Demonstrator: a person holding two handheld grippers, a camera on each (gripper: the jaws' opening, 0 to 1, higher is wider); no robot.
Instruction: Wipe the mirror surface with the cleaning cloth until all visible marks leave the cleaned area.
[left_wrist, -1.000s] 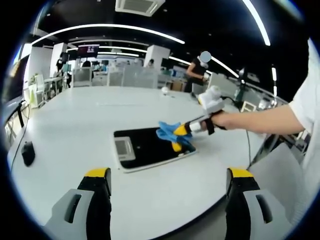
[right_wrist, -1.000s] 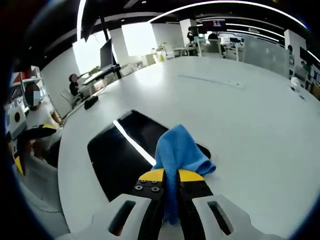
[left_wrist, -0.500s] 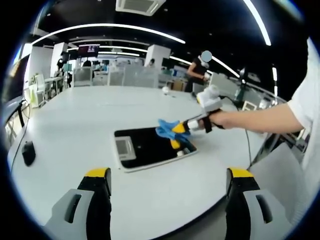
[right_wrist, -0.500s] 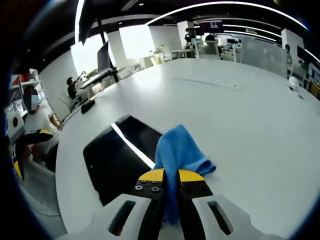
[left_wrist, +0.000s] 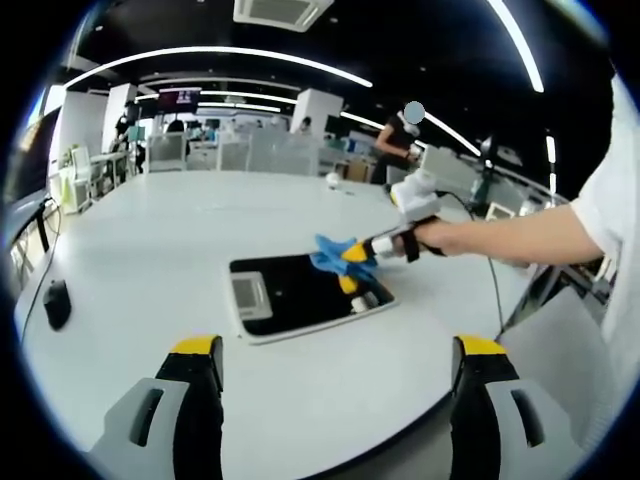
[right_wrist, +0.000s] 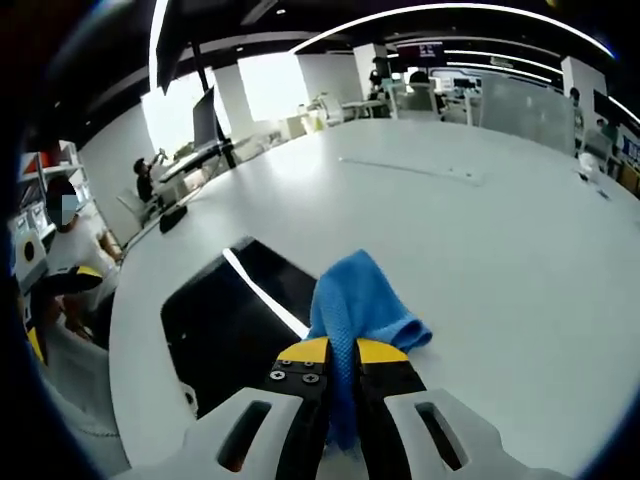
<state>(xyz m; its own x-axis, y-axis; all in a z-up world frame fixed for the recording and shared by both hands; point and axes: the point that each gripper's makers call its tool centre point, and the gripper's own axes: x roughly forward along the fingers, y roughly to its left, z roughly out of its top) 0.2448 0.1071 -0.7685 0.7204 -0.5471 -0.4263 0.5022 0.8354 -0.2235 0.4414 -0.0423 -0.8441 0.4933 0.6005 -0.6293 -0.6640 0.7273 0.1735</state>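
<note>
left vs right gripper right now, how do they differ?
The left gripper has its jaws spread wide with nothing between them; the right gripper has its jaws shut on the blue cloth. The left gripper hangs back near the white table's edge, short of the mirror; the right gripper is at the mirror, cloth on the glass. Both have yellow-tipped jaws.

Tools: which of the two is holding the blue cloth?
The right tool, shut on the blue cloth over the mirror; the left tool stands open and empty.
</note>
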